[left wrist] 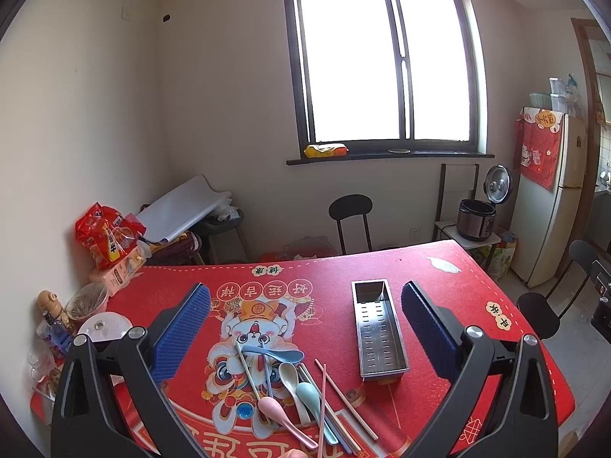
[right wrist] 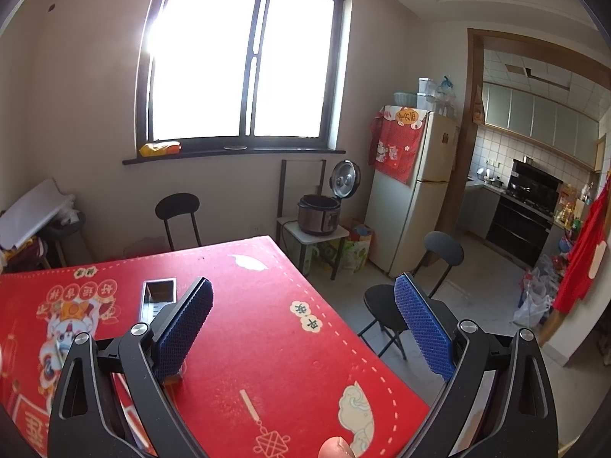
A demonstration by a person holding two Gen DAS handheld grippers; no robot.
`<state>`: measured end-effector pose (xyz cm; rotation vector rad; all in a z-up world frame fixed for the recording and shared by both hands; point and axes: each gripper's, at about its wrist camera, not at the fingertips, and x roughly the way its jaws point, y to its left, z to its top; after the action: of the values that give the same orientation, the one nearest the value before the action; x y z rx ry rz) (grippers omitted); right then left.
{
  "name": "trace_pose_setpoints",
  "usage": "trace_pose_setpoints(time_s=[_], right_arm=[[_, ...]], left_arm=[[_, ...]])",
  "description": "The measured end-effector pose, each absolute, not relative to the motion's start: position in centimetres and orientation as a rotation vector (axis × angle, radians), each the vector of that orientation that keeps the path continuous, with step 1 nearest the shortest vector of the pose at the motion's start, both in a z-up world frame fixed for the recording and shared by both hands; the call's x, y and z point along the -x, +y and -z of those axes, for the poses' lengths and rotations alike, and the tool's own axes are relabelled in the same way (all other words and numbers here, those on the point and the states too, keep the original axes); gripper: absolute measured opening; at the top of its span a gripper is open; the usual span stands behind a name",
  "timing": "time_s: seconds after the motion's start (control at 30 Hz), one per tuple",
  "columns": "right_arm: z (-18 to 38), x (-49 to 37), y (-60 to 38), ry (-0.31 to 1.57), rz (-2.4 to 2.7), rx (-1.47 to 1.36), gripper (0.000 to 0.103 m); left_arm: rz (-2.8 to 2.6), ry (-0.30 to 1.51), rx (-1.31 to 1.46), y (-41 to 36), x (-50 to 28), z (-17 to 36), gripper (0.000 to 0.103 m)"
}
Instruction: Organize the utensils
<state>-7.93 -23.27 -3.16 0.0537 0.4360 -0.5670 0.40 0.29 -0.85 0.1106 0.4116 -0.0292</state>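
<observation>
Left tool [left wrist: 305, 328] wide apart, empty, raised above spoons [left wrist: 290, 381], right tool [right wrist: 303, 328] likewise spread, holding nothing

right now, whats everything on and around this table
spoons: four, blue, cream, teal, pink, piled on the mat near the camera
chopsticks: several, pink and grey-blue, beside the spoons
metal utensil tray: one, steel, empty, right of the pile
table mat: one, red
rice cooker: one, dark, lid up, beside the fridge
fridge: one, cream
chairs: three, black
left tongs: open, above the pile
right tongs: open, empty
</observation>
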Motion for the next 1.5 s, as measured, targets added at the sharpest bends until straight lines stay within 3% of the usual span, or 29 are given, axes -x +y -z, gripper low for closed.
trace_pose_setpoints(time_s=[1.5], right_arm=[[4.2,5.3,-23.2,0.511,0.537,-0.064,0.093]], left_arm=[[0.034,0.462,-0.064,1.2,-1.7,1.5,0.098]])
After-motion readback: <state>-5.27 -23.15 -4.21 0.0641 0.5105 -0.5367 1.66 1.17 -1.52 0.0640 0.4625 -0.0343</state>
